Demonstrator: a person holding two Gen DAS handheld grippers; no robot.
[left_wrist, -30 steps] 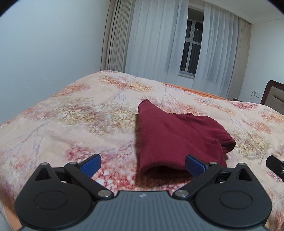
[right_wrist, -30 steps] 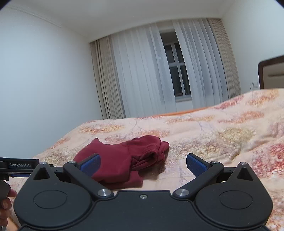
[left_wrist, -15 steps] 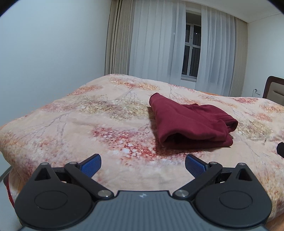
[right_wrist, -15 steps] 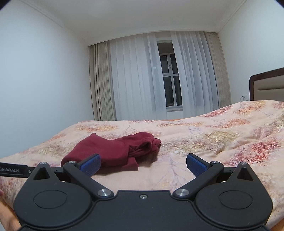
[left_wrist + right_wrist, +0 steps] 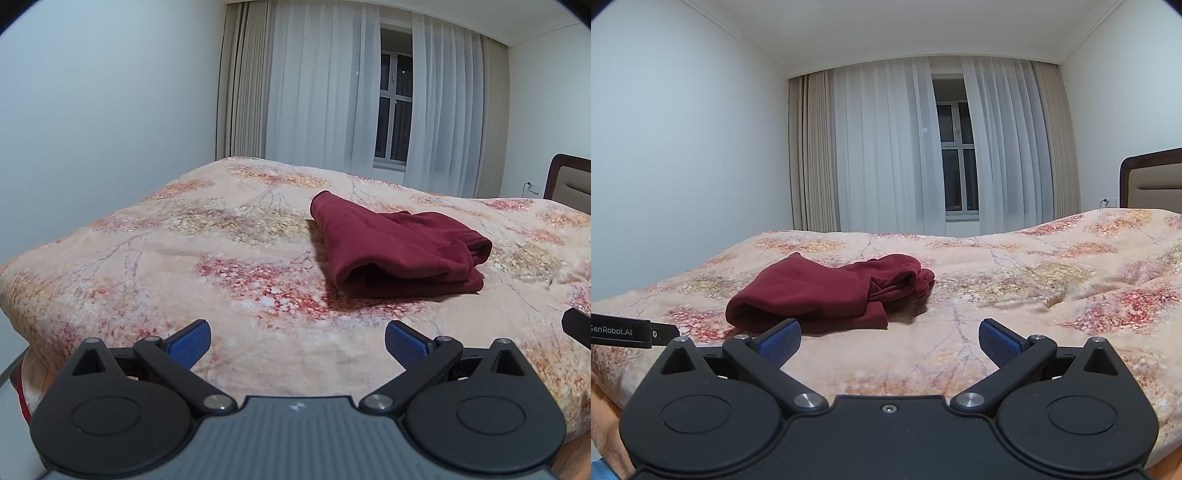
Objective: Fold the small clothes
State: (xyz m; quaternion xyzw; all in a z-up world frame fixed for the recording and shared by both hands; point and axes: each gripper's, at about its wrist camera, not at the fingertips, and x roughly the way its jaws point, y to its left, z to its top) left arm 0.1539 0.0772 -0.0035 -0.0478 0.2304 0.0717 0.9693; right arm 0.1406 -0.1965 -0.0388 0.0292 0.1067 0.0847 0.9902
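A small dark red garment (image 5: 399, 251) lies folded on the flowered bedspread (image 5: 221, 258), its rolled fold edge facing me. The same red garment (image 5: 831, 291) shows in the right wrist view, left of centre, with a bunched end at its right. My left gripper (image 5: 297, 341) is open and empty, held back near the bed's front edge, short of the garment. Also open with nothing between its fingers, my right gripper (image 5: 890, 341) sits just right of and in front of the garment. The left gripper's body (image 5: 624, 330) pokes in at the left edge.
The bed's near edge drops off at the lower left (image 5: 22, 332). A headboard (image 5: 1152, 181) stands at the right. Curtains and a window (image 5: 955, 155) are behind the bed. A hand (image 5: 602, 424) shows at the lower left of the right wrist view.
Both grippers have pulled back from the garment and lowered toward the bed's front edge, so it looks farther off. The garment lies as before. Both stay open.
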